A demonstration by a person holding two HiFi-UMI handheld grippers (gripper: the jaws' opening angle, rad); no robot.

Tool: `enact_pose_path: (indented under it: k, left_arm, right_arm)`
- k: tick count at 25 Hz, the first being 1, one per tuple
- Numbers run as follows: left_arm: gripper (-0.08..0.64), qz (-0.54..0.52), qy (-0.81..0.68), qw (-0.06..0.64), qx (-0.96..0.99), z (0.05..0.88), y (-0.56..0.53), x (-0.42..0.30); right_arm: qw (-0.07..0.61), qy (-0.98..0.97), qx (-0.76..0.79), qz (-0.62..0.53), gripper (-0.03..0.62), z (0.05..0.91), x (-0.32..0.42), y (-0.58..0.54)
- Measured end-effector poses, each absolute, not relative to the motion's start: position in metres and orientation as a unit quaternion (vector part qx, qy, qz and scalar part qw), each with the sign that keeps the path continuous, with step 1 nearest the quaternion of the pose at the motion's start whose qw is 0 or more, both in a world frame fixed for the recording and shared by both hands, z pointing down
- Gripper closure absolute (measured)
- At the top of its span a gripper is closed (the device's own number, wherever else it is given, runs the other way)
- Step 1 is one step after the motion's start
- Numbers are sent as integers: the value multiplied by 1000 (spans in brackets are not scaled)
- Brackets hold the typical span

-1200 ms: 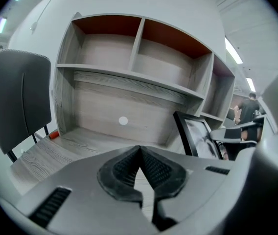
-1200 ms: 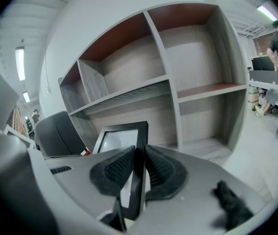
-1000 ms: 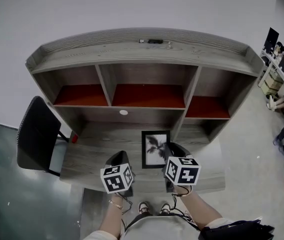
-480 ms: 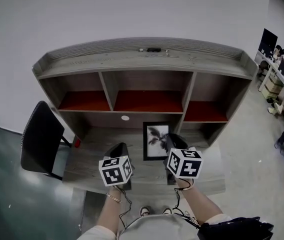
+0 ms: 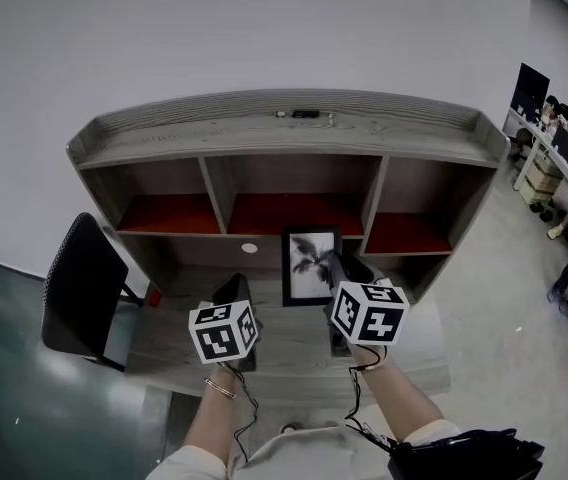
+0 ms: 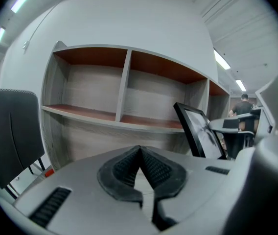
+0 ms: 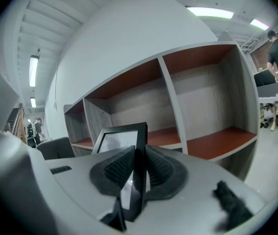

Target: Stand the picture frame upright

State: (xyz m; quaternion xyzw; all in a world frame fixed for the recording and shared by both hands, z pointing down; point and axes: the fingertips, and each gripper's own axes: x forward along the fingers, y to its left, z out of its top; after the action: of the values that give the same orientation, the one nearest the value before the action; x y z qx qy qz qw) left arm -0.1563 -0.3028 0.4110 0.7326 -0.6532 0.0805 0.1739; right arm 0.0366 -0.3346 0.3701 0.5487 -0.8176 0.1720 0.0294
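Clamping the one picture frame [image 5: 310, 264], fingers [image 7: 117, 169] of right gripper [image 7: 135, 153]; fingers [image 6: 125, 168] of left gripper [image 6: 140, 152] together, empty; three shelf compartments [image 5: 294, 214]

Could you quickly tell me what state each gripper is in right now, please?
Left gripper: closed, holding nothing.
Right gripper: closed on the picture frame.

Picture frame [image 5: 310, 265]: black rim, portrait format, glazed. It holds a pale print of a dark, palm-like plant. It stands near upright with its face toward the person, and the print reads right way up in the head view. It sits over the rear of the desk [image 5: 284, 340], in front of the middle compartment of the shelf unit [image 5: 294, 133]. The right gripper [image 5: 334, 264] pinches its right-hand edge between the pads. Cannot tell whether the bottom edge touches the desk.
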Motion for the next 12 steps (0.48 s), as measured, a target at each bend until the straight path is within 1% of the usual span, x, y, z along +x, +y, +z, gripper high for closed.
enact_pose_path:
  k: [12]
  left_arm:
    - [555, 65, -647, 136, 747, 366, -329, -167]
  right_arm:
    - [4, -813, 566, 138, 511, 328, 28, -369]
